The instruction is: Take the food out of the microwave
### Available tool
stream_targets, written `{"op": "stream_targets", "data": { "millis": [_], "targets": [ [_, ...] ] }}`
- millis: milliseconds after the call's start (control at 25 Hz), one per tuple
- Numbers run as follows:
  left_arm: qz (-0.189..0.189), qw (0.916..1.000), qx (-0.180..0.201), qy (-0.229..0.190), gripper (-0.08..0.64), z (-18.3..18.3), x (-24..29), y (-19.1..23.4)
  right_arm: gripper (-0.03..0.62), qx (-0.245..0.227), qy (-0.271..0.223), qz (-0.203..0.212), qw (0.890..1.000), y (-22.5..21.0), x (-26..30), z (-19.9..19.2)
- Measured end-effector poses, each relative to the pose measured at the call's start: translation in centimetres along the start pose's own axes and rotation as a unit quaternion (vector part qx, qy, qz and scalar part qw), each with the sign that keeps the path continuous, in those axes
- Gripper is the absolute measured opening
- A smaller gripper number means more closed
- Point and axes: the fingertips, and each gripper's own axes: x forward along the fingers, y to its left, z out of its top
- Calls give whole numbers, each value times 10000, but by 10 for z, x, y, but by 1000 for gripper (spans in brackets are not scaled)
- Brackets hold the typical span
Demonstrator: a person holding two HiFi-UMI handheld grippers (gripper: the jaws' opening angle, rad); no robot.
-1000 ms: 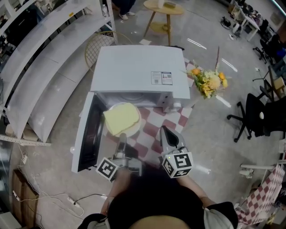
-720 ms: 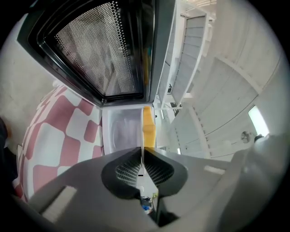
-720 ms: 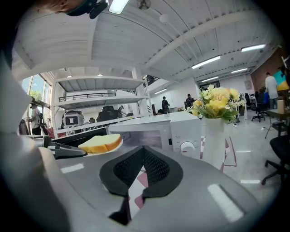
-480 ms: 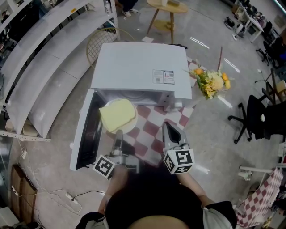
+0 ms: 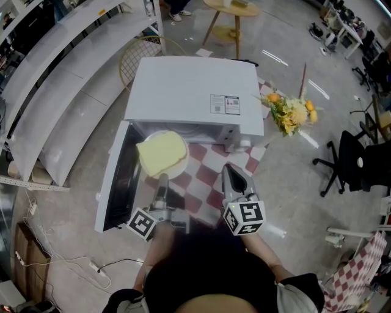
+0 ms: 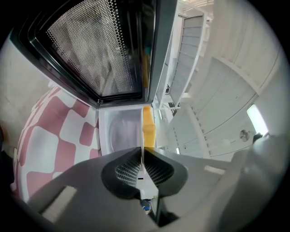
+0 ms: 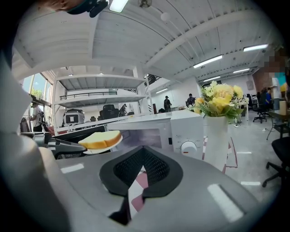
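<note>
A slice of yellow bread [image 5: 162, 151] lies on a white plate [image 5: 181, 169] just in front of the white microwave's [image 5: 192, 92] open cavity. My left gripper [image 5: 162, 178] is shut on the plate's near rim and holds it level. In the left gripper view the plate [image 6: 122, 131] and bread [image 6: 148, 127] stand edge-on beyond the closed jaws, under the open door [image 6: 99, 50]. My right gripper [image 5: 230, 168] hovers to the right over the checked cloth [image 5: 204, 174], shut and holding nothing. From the right gripper view [image 7: 144, 149] the bread [image 7: 100, 138] shows at the left.
The microwave door [image 5: 119, 177] swings out to the left. A vase of yellow flowers [image 5: 290, 113] stands right of the microwave. White shelves [image 5: 55, 92] run along the left, a round wooden table [image 5: 232, 9] stands behind, and an office chair [image 5: 348, 159] is at the right.
Hardly anything differs: the left gripper keeps its hold on the plate at the microwave's mouth, and the right gripper stays where it was. Only the head view has shifted slightly.
</note>
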Motion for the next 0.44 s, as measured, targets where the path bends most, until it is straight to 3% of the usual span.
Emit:
{"op": "stream_targets", "data": {
  "millis": [440],
  "targets": [
    [-19,10000,-17,10,25,-2,1,2,-2,42,39,167,9998,4,4,-3]
  ]
}}
